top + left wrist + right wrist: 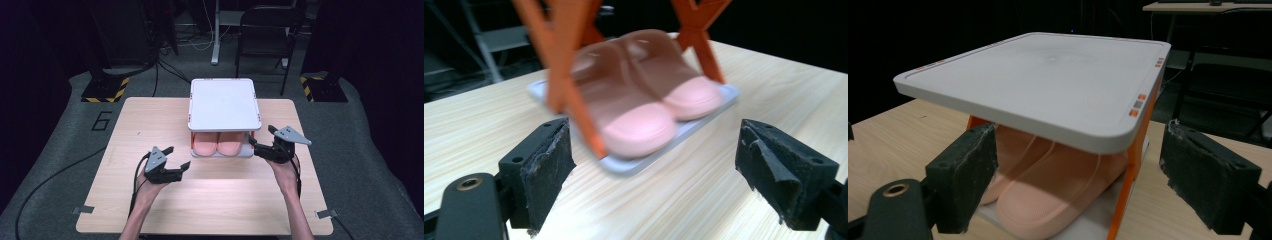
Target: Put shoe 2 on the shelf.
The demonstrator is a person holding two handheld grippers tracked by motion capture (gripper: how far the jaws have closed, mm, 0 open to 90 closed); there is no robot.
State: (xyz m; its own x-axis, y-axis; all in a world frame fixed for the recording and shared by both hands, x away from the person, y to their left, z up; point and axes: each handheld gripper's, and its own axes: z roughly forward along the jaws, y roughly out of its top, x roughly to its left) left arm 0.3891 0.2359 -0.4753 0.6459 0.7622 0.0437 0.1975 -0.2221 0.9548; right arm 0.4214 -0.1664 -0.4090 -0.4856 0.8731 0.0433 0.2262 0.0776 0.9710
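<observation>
Pink slippers (218, 145) on lower tray of two-tier rack (224, 104), table centre-far. Left gripper (176, 160) near-left of rack, right gripper (261, 139) beside right corner; both wide open, empty. Risks: knocking orange leg (574, 95), shifting rack; dragging both slippers out together.

A brightly lit table (210, 200) sits in a dark room, with a pale sheen near its front. In the left gripper view, the slippers (644, 100) and orange struts (569, 85) are blurred. The right gripper view is sharper, its background black.
</observation>
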